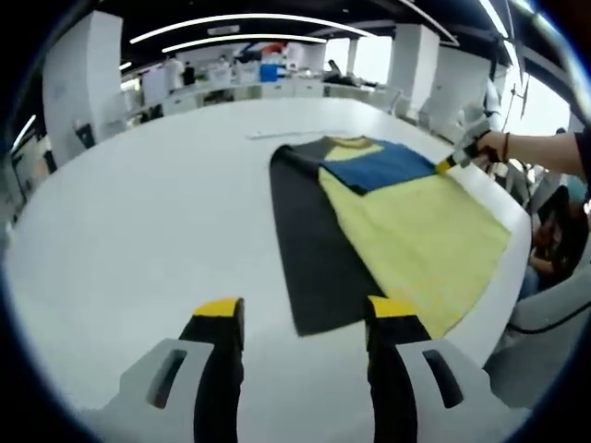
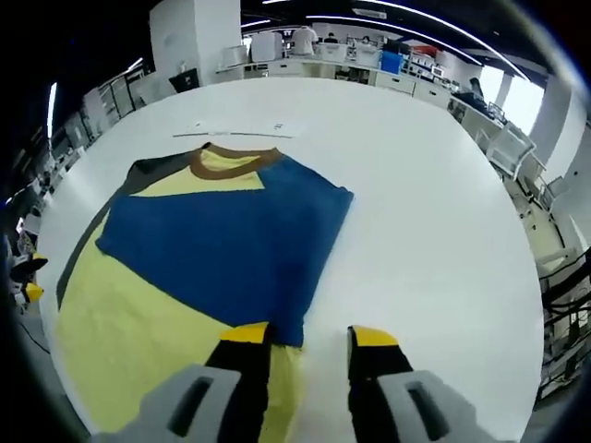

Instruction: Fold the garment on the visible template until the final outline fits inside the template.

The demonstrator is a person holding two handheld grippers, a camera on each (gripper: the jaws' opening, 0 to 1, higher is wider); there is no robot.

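The garment [image 1: 416, 231] lies flat on the white table [image 1: 138, 231], with a yellow body, a blue part [image 1: 388, 166] folded over near the brown collar [image 2: 226, 166], and a dark grey strip [image 1: 314, 249] along one side. I cannot tell whether that strip is garment or a sheet underneath. My left gripper [image 1: 305, 314] hangs open above bare table, just short of the grey strip's near end. My right gripper [image 2: 309, 337] is open at the blue fold's [image 2: 222, 249] near corner, its left jaw over the fabric edge. A hand holds the right gripper [image 1: 450, 163] at the garment's far side.
Thin marks [image 1: 295, 134] lie on the table beyond the collar [image 2: 235, 129]. The table edge runs close along the garment's yellow side [image 1: 517, 249], with chairs [image 1: 554, 305] beyond it. Office desks [image 2: 305, 65] stand in the background.
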